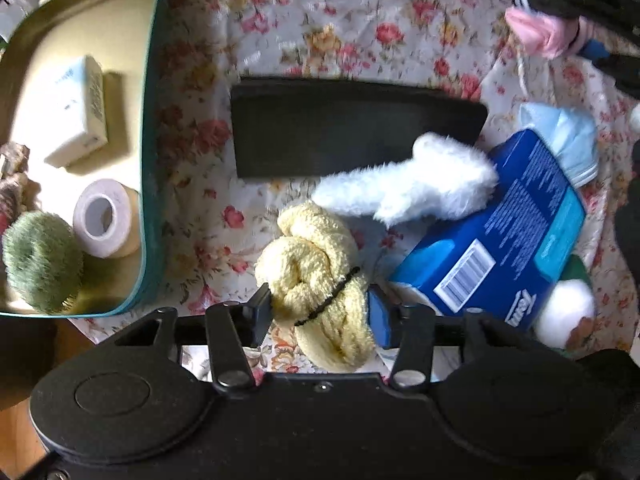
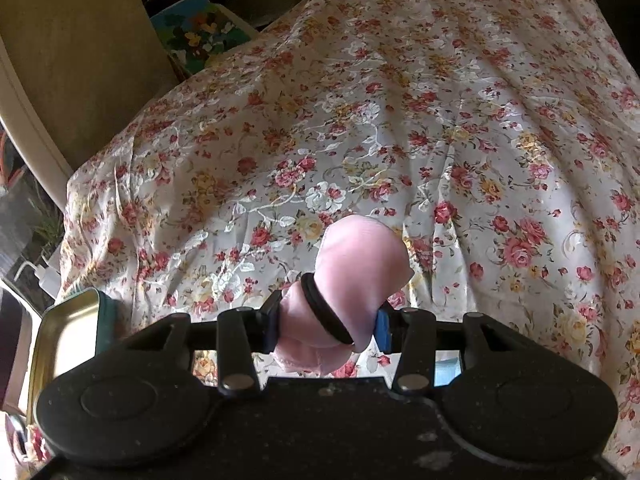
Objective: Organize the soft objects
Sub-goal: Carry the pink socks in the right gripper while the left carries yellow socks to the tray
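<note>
We clamp the left gripper (image 1: 320, 312) on the yellow yarn bundle (image 1: 320, 280) and the right gripper (image 2: 326, 326) on the pink cloth roll (image 2: 352, 280), both right of the tin (image 1: 150, 160), ready for stowing.

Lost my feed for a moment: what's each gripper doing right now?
Left gripper: closed on the yellow yarn bundle.
Right gripper: closed on the pink cloth roll.

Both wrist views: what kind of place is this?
Probably a home, not a lab: a floral cloth covers the surface, a tin tray holds household odds, and a tissue pack lies among soft items. Left gripper holds a yellow yarn bundle.
</note>
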`<state>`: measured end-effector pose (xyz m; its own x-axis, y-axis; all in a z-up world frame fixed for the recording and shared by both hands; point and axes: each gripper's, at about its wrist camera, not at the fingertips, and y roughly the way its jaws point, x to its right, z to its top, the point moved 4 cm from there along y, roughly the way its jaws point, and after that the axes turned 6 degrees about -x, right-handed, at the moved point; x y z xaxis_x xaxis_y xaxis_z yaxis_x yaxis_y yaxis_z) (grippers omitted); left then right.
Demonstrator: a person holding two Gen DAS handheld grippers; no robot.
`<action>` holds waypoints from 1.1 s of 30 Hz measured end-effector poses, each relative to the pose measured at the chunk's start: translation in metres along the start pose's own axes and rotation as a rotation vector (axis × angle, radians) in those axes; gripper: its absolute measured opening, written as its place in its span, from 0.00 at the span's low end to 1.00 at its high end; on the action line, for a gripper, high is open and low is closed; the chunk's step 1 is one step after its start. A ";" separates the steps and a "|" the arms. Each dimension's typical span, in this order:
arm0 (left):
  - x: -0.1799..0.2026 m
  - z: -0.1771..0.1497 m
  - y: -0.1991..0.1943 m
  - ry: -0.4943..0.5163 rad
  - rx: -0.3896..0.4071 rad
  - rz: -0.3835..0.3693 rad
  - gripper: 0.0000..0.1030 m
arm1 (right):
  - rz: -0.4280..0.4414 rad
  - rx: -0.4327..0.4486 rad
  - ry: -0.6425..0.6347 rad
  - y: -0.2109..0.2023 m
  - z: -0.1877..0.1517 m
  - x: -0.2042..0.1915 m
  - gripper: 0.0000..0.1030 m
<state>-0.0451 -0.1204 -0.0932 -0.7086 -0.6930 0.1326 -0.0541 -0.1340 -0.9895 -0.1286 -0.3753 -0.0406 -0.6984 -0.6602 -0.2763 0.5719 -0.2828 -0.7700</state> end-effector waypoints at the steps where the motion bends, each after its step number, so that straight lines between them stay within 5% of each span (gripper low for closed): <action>1: 0.000 0.001 -0.006 0.004 0.019 0.001 0.46 | 0.007 0.006 0.006 -0.002 0.001 0.001 0.42; 8: -0.017 0.012 -0.052 -0.024 0.157 -0.023 0.44 | 0.080 0.024 0.049 -0.010 0.004 0.008 0.42; 24: -0.130 0.034 -0.125 -0.343 0.385 -0.015 0.43 | 0.027 0.003 -0.038 -0.004 -0.009 -0.014 0.42; 33: -0.176 0.031 -0.129 -0.456 0.407 0.024 0.43 | 0.040 -0.001 -0.106 -0.005 -0.017 -0.030 0.42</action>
<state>0.1082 -0.0028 0.0133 -0.3285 -0.9207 0.2108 0.2954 -0.3121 -0.9029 -0.1179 -0.3420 -0.0381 -0.6257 -0.7408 -0.2444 0.5979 -0.2543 -0.7602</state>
